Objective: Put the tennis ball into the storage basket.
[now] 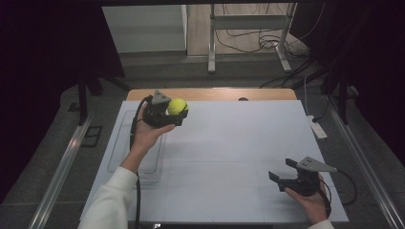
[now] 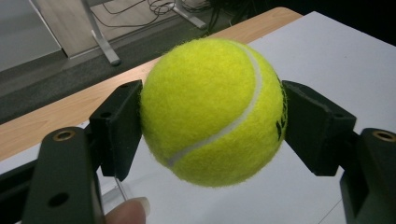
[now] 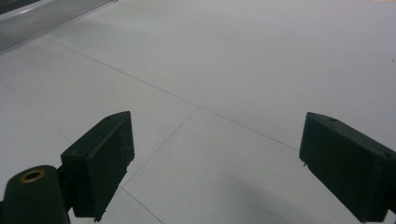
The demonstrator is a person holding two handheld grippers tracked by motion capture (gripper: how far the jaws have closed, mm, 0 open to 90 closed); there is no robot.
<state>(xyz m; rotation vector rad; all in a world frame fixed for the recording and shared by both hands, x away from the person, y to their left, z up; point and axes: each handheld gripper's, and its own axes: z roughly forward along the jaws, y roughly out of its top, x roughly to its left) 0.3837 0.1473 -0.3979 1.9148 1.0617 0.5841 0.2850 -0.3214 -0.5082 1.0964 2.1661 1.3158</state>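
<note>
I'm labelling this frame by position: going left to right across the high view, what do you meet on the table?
Clear tray at the table's left edge → left gripper shut on the tennis ball → bare white table top → right gripper, jaws open and empty, near the right front corner.

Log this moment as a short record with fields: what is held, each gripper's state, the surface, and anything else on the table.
held thing: tennis ball, yellow-green with a white seam
left gripper: shut on the tennis ball, one pad on each side, raised above the table near its far left
right gripper: jaws apart, nothing between them, low over the near right part of the table
surface: white table with a wooden edge at the far side
other thing: clear tray lying on the left side of the table, below the left forearm
</note>
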